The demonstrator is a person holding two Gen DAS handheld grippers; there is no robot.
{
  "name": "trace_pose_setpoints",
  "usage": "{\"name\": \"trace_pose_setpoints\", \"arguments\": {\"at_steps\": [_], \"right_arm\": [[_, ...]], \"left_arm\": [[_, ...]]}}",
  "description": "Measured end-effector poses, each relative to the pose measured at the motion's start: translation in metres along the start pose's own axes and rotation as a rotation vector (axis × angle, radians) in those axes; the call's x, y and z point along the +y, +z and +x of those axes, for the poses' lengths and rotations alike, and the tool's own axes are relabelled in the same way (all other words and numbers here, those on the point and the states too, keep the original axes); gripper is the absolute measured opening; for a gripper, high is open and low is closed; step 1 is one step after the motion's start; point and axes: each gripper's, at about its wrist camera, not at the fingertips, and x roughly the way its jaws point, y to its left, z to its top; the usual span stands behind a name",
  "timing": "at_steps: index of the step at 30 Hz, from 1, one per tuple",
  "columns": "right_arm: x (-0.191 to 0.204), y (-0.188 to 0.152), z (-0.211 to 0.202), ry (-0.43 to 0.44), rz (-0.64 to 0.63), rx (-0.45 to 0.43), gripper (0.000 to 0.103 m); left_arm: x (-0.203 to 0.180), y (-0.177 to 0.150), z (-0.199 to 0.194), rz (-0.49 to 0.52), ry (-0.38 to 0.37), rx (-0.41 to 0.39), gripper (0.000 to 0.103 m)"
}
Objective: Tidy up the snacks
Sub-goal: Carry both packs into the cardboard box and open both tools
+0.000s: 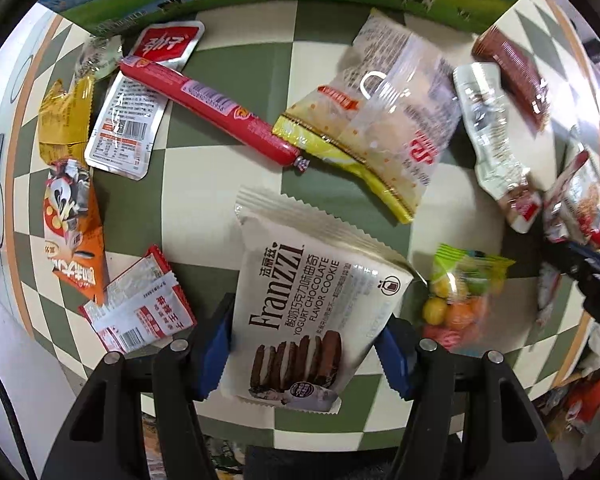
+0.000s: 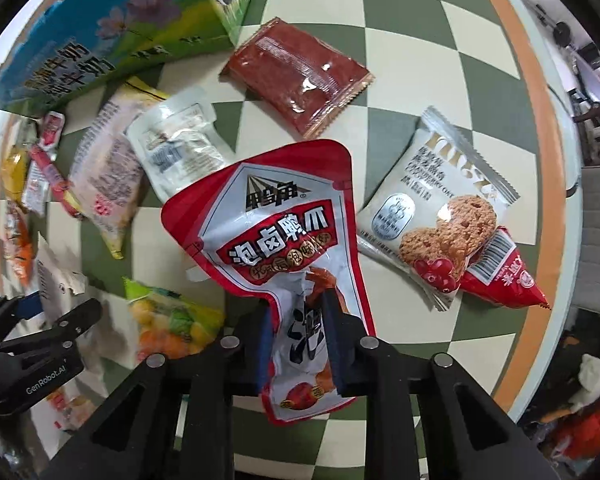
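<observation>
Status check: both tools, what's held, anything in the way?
Left tool shut on cookie pack. Right tool shut on red pouch. Other snacks loose on checkered table; milk box at far edge.

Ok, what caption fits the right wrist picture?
Right gripper pinches a red duck-claw snack pouch above the checkered table.

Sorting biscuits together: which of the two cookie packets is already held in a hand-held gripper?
The Franzzi chocolate cookie packet, clamped by the left hand-held gripper. The cranberry oat cookie packet lies free on the table.
</observation>
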Motion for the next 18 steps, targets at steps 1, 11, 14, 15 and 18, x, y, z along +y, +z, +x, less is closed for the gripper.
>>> {"name": "trace_pose_setpoints", "arguments": {"at_steps": [1, 11, 14, 15, 18], "right_arm": [[-0.003, 0.002, -0.001, 0.030, 0.007, 0.025, 0.026], [-0.042, 0.022, -0.011, 0.108, -0.043, 0.060, 0.092], [-0.038, 0.031, 0.006, 0.066, -0.122, 0.085, 0.092], [-0.037, 0.033, 0.011, 0.039, -0.145, 0.091, 0.092], [-0.035, 0.040, 0.017, 0.021, -0.173, 0.092, 0.097]], "left_arm": [[-0.002, -0.004, -0.002, -0.004, -0.005, -0.003, 0.062], [-0.010, -0.004, -0.007, -0.032, -0.074, 0.006, 0.062], [-0.023, 0.009, 0.002, -0.027, -0.088, 0.022, 0.062], [-0.027, 0.012, 0.006, -0.024, -0.091, 0.029, 0.062], [-0.020, 0.029, 0.017, -0.019, -0.093, 0.044, 0.062]]}}
